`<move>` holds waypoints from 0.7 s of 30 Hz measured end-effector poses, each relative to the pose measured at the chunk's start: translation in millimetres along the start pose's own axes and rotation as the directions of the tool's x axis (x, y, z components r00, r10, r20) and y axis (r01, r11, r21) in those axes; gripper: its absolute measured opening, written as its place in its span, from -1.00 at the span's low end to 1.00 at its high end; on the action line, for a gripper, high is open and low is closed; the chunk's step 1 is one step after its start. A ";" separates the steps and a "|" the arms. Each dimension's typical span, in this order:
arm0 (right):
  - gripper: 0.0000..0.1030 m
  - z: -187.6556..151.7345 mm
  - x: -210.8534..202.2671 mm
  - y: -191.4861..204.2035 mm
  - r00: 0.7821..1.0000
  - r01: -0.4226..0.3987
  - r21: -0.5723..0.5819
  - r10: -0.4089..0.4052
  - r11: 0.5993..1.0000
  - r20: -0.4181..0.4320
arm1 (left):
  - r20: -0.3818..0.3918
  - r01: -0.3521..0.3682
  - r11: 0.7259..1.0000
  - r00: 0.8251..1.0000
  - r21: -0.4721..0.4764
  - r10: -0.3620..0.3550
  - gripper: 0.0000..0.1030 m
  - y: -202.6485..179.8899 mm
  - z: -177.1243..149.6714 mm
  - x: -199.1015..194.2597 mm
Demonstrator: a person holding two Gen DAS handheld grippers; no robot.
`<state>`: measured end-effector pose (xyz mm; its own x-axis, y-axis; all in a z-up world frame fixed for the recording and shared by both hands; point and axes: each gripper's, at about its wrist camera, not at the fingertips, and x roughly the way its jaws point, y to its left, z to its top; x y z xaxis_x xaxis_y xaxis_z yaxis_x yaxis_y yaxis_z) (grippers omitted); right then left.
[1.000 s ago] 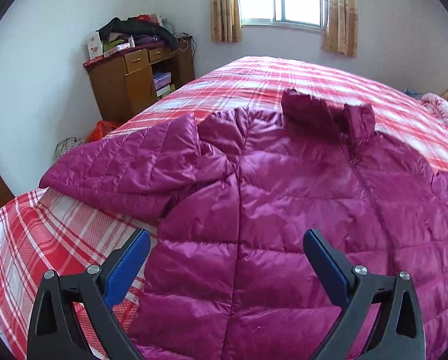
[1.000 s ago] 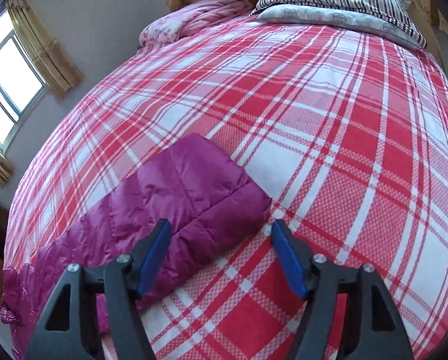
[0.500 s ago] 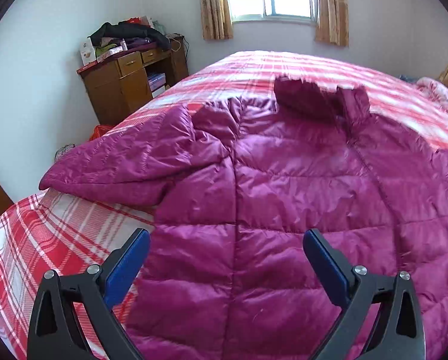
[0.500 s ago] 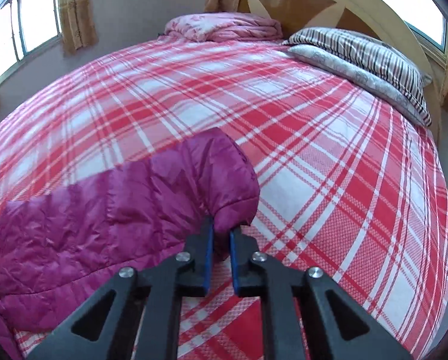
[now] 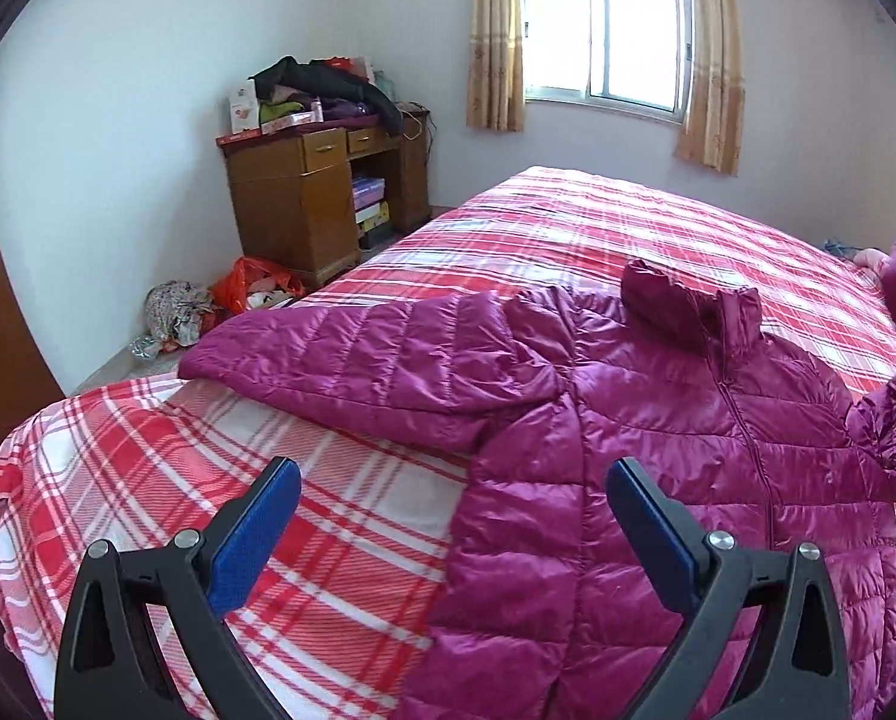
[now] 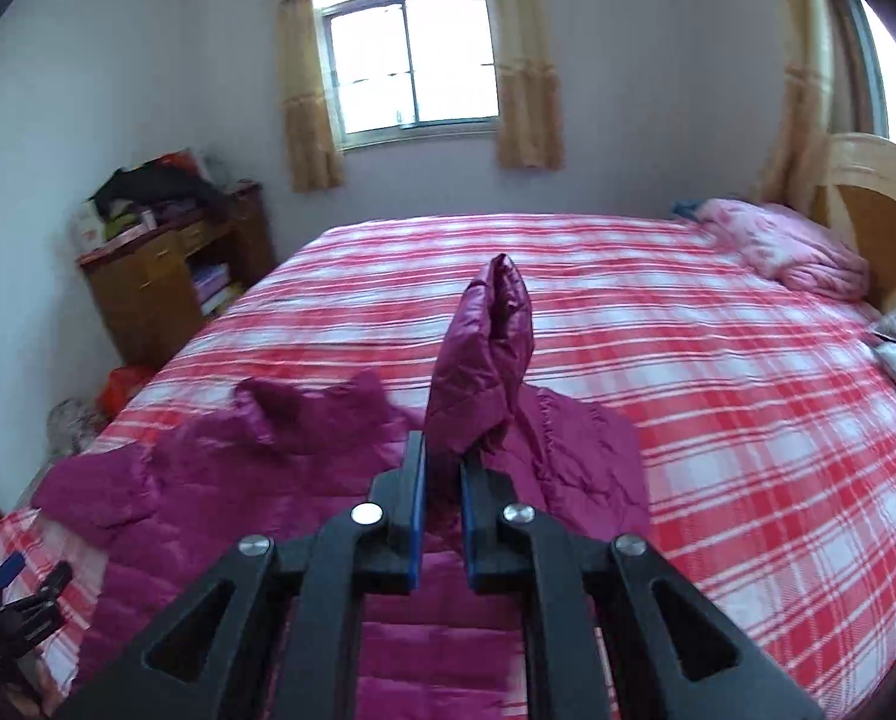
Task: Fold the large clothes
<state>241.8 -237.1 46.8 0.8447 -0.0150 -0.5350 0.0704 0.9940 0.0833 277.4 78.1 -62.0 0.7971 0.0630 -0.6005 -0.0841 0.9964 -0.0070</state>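
While clamped tight on the cuff end of one sleeve (image 6: 484, 360), right gripper (image 6: 442, 468) lifts it clear above the magenta puffer jacket (image 5: 658, 420), spread front-up on the plaid bed cover (image 5: 328, 540). Step in hand, judging by this: folding that sleeve inward across the jacket's chest. Next calls for carrying the cuff over the zipper (image 5: 742, 420) and laying it flat. Left gripper (image 5: 448, 516) hovers over the jacket's hem side, jaws wide apart, holding nothing. Beyond the jacket: wooden desk (image 5: 304, 204), pink quilt (image 6: 790, 246) near the headboard; nothing blocking
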 end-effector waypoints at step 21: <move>0.10 -90.7 143.3 110.7 0.782 -0.541 0.181 0.571 0.821 -0.250 | -0.058 -0.060 0.998 0.996 0.012 0.061 0.98 21.4 -8.4 32.3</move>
<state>322.5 -119.5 -96.9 0.5678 0.5827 -0.5814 -0.3035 0.8047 0.5102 296.3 101.0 -88.2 0.7543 0.1198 -0.6456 -0.1245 0.9915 0.0386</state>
